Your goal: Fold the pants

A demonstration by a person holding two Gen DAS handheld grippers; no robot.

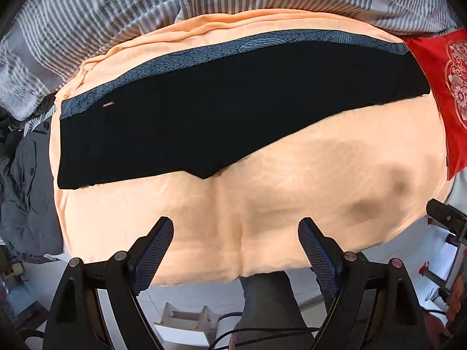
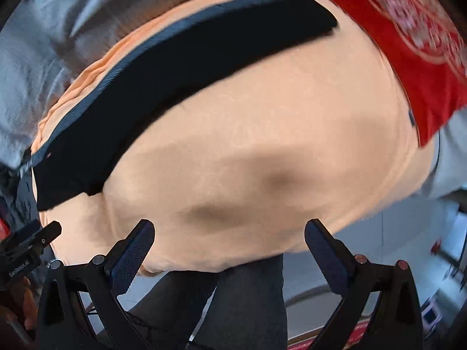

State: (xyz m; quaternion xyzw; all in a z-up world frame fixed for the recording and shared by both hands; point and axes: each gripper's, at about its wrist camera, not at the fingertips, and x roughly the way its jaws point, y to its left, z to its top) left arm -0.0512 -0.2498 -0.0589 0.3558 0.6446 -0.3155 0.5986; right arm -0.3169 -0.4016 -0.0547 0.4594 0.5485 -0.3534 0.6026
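Black pants [image 1: 204, 116] with a blue patterned side stripe [image 1: 233, 49] lie flat, folded lengthwise, across an orange cloth [image 1: 292, 189] on the bed. The waist end is at the left, the leg end at the right. My left gripper [image 1: 236, 227] is open and empty, above the near edge of the orange cloth, well short of the pants. In the blurred right wrist view the pants [image 2: 151, 93] run diagonally at upper left. My right gripper [image 2: 229, 230] is open and empty over the orange cloth [image 2: 262, 131], apart from the pants.
A grey striped duvet [image 1: 116, 8] lies behind the cloth. A red embroidered cushion [image 1: 446, 87] sits at the right, also in the right wrist view [image 2: 408, 29]. Grey clothing [image 1: 26, 189] is piled at the left. The person's leg [image 1: 268, 306] and floor lie below the bed edge.
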